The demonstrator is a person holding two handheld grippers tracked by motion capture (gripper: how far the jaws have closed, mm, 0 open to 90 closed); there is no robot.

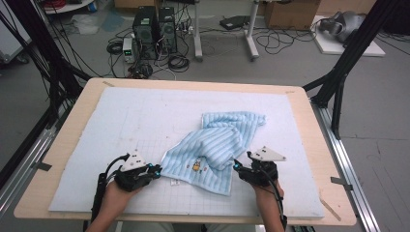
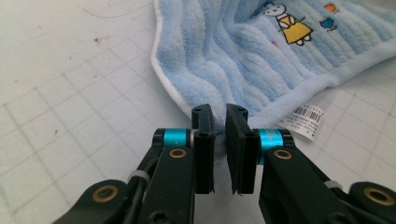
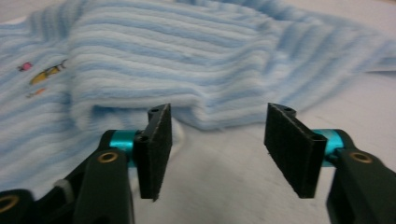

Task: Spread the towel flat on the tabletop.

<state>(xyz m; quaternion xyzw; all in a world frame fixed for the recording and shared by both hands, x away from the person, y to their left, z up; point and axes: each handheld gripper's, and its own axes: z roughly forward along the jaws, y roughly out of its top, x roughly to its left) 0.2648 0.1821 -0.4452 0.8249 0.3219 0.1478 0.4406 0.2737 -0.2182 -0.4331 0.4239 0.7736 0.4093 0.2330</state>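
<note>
Your left gripper (image 2: 220,122) has its jaws pressed together on the near left corner of the crumpled light-blue striped terry towel (image 1: 220,145), which lies on the white gridded mat (image 1: 145,121) covering the wooden table (image 1: 309,125), just in front of you. Your right gripper (image 3: 215,126) stands with its jaws wide apart at the towel's folded right edge, gripping nothing.

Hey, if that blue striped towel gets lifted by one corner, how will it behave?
The towel looks soft and already rumpled, so it would probably droop and unfold. Its plush ribbed pile suggests good grip for the left tongs pinching its corner. Likely light.
</note>
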